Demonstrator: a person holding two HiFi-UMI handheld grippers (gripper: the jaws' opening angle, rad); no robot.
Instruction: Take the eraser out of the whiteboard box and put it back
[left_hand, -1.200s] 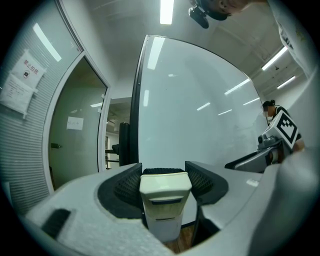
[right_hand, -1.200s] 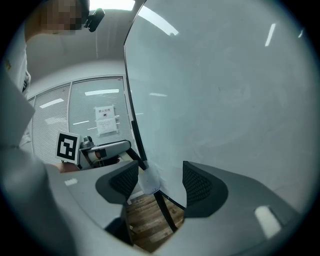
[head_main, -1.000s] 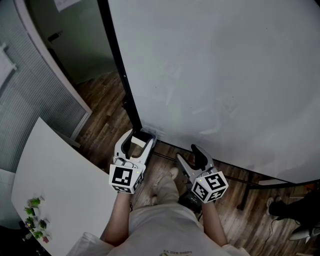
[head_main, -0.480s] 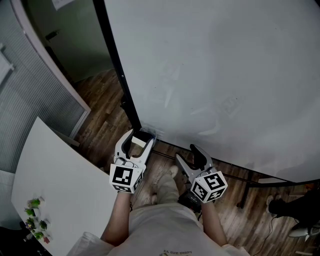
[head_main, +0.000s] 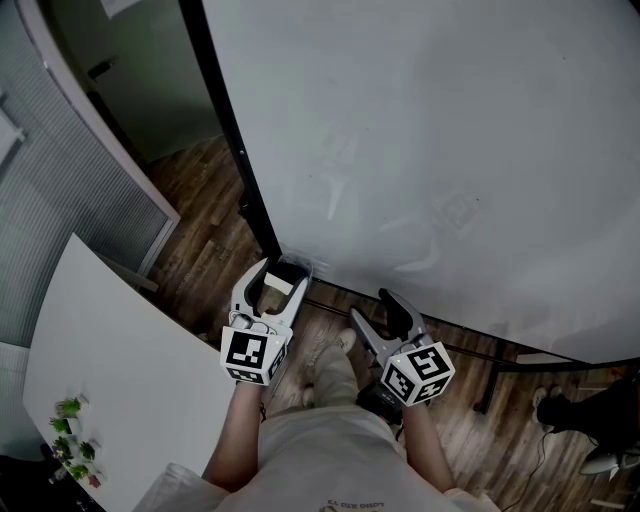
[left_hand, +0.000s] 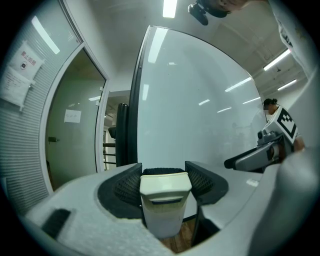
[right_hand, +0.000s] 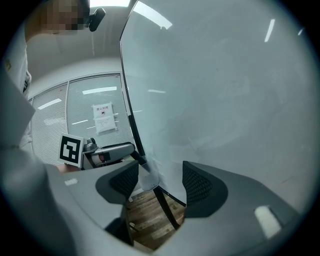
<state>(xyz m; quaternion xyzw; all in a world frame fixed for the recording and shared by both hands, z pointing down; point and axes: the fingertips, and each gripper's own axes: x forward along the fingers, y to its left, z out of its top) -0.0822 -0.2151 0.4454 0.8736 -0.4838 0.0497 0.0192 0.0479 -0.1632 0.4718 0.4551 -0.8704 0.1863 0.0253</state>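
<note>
In the head view, almost nothing had changed from 1 second before. Only the picture slid a little, so the whiteboard edge sat a bit more to the left. My left gripper and my right gripper stayed where they were. The eraser was between the left jaws, just beside the clear box at the bottom corner of the board. It looked out of the box, not in it.

In the left gripper view, the 2 jaws of the left gripper were partly open and pressed on both sides of the eraser. It stood upright with its dark felt facing the whiteboard. The right gripper showed off to the right.

In the right gripper view, the right gripper had its jaws wide apart and held nothing. Through the gap I saw the box and the wood floor.

I think the first half was done, because the eraser was out. No move had started, so putting it back in the box was left to do.
</note>
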